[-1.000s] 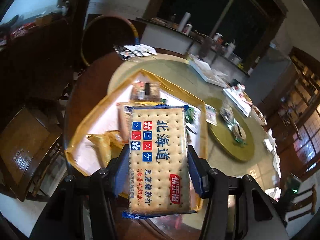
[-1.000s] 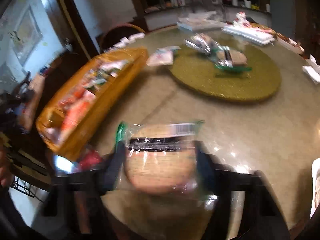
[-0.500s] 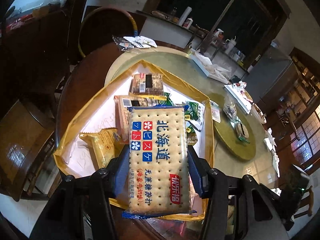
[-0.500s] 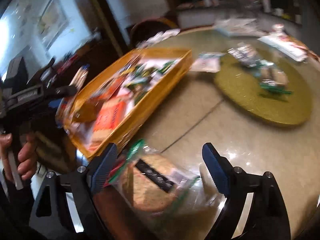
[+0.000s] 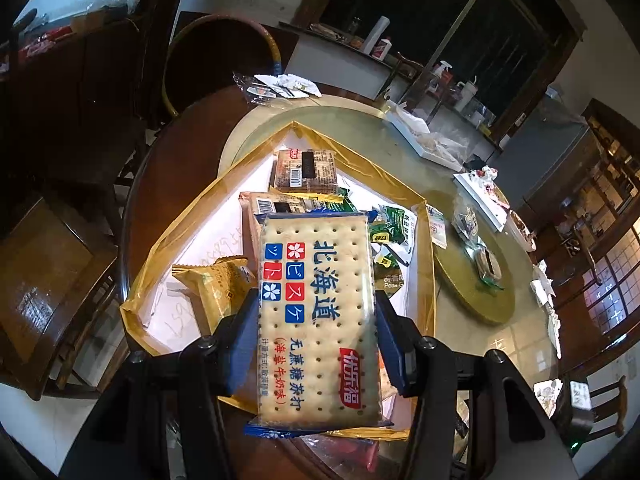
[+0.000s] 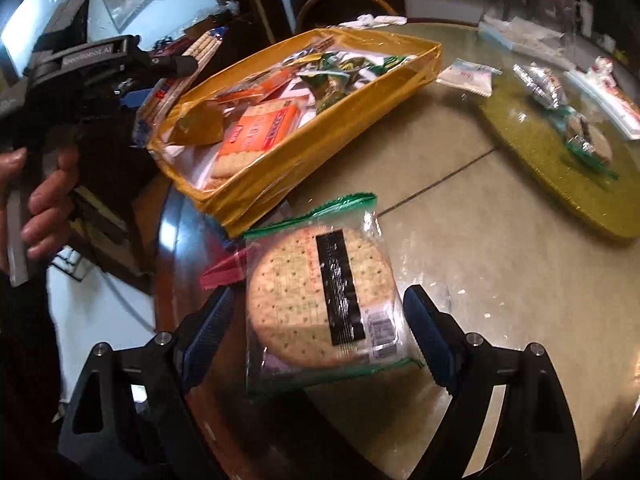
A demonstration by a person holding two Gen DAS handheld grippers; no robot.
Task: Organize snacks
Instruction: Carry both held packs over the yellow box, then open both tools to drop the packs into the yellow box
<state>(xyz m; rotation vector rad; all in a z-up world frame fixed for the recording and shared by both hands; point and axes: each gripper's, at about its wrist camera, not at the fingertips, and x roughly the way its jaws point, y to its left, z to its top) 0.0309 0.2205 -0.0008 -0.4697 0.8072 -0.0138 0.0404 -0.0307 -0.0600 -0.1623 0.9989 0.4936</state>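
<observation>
My left gripper [image 5: 316,340] is shut on a blue-edged cracker pack [image 5: 316,312] with Chinese print, held above the near end of the yellow tray [image 5: 424,276]. That tray holds several snack packs. In the right wrist view my right gripper [image 6: 316,320] stands open around a round cracker in a clear green-edged bag [image 6: 320,300]. The bag lies on the table beside the tray's near corner [image 6: 256,196], and the pads do not touch it. A hand [image 6: 40,196] holds the left gripper at the left of that view.
A green round mat [image 6: 560,160] with a wrapped snack [image 6: 588,140] lies to the right on the glass table. A white packet [image 6: 468,76] sits by the tray's far end. A red wrapper [image 6: 224,272] pokes out under the tray. Wooden chairs [image 5: 44,272] stand to the left.
My right gripper has opened and let go of the round cracker bag, which now lies on the table by the tray. The left gripper still holds its pack over the tray.
</observation>
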